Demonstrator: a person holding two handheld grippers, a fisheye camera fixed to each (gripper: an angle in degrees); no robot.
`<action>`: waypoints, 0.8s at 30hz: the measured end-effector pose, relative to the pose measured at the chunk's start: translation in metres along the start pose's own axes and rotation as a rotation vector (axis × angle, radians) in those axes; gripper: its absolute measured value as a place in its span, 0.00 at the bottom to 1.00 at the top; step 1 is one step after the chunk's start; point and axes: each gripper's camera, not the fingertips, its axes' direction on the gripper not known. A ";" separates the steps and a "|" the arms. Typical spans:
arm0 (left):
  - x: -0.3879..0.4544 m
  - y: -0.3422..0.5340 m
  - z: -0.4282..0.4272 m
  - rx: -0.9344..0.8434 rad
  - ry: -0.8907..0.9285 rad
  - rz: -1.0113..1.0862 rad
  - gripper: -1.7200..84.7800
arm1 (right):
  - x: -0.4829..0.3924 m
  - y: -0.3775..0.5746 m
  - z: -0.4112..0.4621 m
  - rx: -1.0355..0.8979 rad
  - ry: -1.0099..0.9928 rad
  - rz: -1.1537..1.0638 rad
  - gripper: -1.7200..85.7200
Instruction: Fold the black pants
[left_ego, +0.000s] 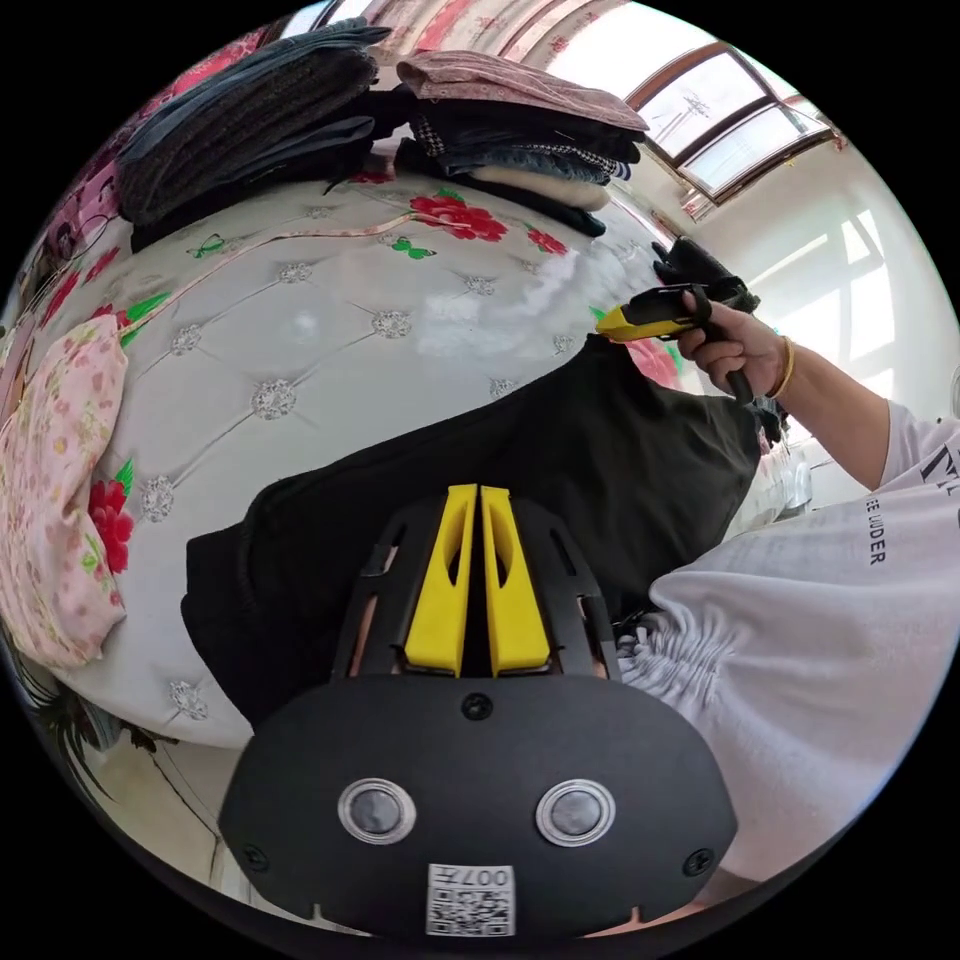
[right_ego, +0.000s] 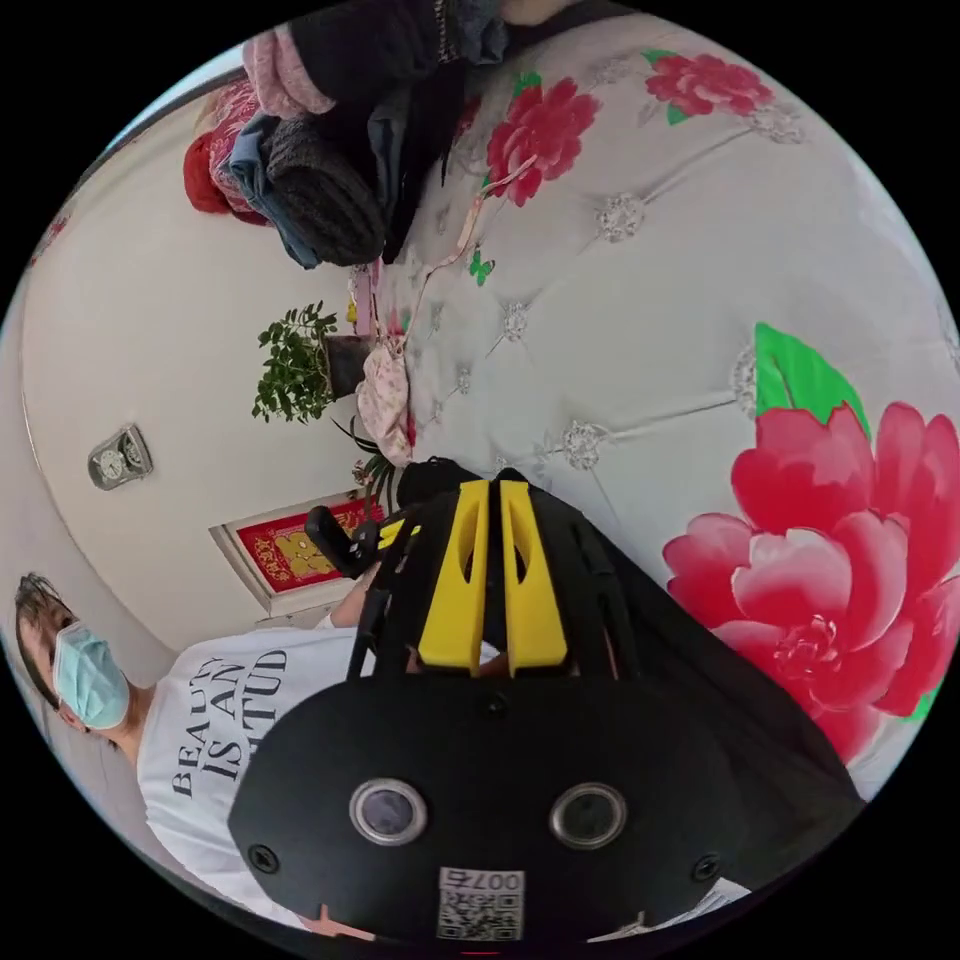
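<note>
Left gripper view: left gripper (left_ego: 479, 488) low in frame, yellow jaws pressed together with only a hairline gap, tips over the black pants (left_ego: 520, 470). Cannot tell whether cloth is pinched between them. Pants spread across the near edge of the quilted bedspread (left_ego: 300, 340), white with red flowers, one end hanging toward the person's white shirt (left_ego: 830, 640). Right gripper (left_ego: 618, 322) seen at far end of pants, held in a hand (left_ego: 735, 340), yellow tips touching the raised dark cloth edge; jaw state there cannot tell. Two stacks of folded clothes (left_ego: 380, 110) at the far side of the bed, well apart from the pants. Pink floral pillow (left_ego: 55, 480) at left edge of bed. Window (left_ego: 740, 120) upper right.

Right gripper view: right gripper (right_ego: 492, 490), jaws nearly closed, narrow gap, black pants (right_ego: 720, 690) beneath and to the right, lying on the bedspread (right_ego: 640, 300) beside a large red flower print. Grip on cloth not visible. Left gripper (right_ego: 385, 530) partly seen just left of the jaws. Potted plant (right_ego: 295, 365), small clock (right_ego: 118, 458), red framed picture (right_ego: 290, 550) against the wall. Folded clothes (right_ego: 330, 190) at top.
</note>
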 end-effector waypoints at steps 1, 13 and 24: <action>-0.002 0.003 -0.008 0.006 -0.009 -0.020 0.01 | -0.008 0.007 -0.027 0.068 0.059 -0.007 0.03; -0.006 0.023 -0.028 -0.020 -0.267 -0.011 0.01 | -0.072 0.146 -0.079 -0.002 0.549 -0.246 0.10; -0.017 -0.022 -0.063 -0.027 -0.290 -0.177 0.01 | 0.001 0.409 -0.419 0.645 0.470 0.109 0.15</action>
